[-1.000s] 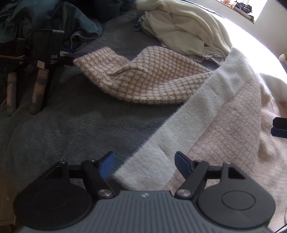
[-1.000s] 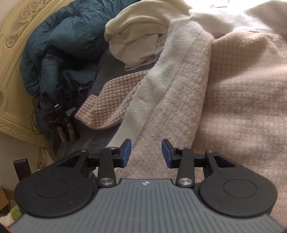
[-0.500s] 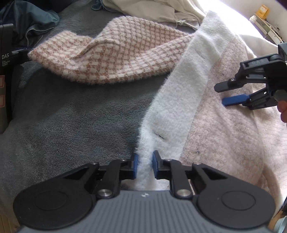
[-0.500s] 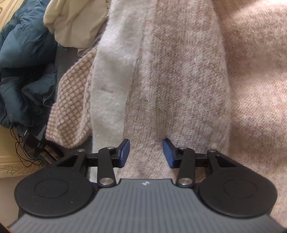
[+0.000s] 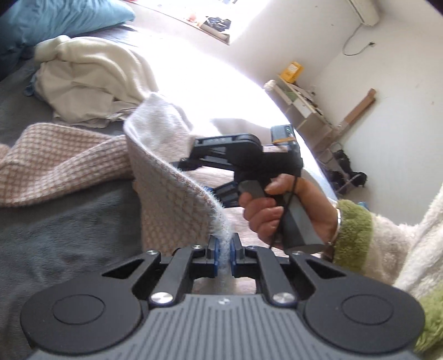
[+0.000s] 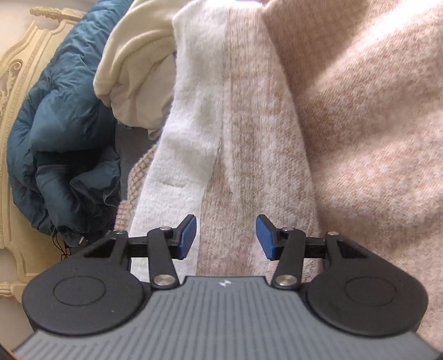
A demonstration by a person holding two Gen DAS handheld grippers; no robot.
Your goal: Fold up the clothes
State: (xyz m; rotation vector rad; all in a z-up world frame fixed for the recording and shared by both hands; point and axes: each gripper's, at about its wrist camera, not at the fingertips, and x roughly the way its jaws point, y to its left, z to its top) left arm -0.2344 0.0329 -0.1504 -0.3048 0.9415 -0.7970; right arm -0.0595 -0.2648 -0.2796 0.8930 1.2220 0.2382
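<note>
Left gripper (image 5: pixel 223 256): blue pads closed tight on the fuzzy white edge band of the pink-and-white checked knit cardigan (image 5: pixel 171 199). The pinched edge is raised off the bed and stands as a ridge running away from the gripper, its woven inner face turned toward the camera.

Rest of the cardigan: one checked sleeve (image 5: pixel 55 163) lies flat to the left on the grey plush bed cover (image 5: pixel 61 238). In the right wrist view the body of the garment (image 6: pixel 360 124) fills most of the frame, with the white front band (image 6: pixel 188 133) running up the middle left.

Right gripper (image 6: pixel 225 239): blue pads spread apart, nothing between them, hovering just over the pink knit beside the white band. From the left wrist view the same gripper (image 5: pixel 193 166) sits just past the lifted ridge, its fingertips hidden behind the fabric. The person's right hand (image 5: pixel 279 210) wraps its grey handle; the wrist shows a bangle and a fluffy cream sleeve with a green cuff (image 5: pixel 357 235).

Surroundings: a crumpled cream garment (image 5: pixel 91 80) lies farther up the bed, well apart from the left gripper. A dark teal puffer jacket (image 6: pixel 61 138) is heaped against the carved cream headboard (image 6: pixel 13 77). A light blue pillow (image 5: pixel 61 16) lies at the far left. Sunlight washes out the far part of the bed.
</note>
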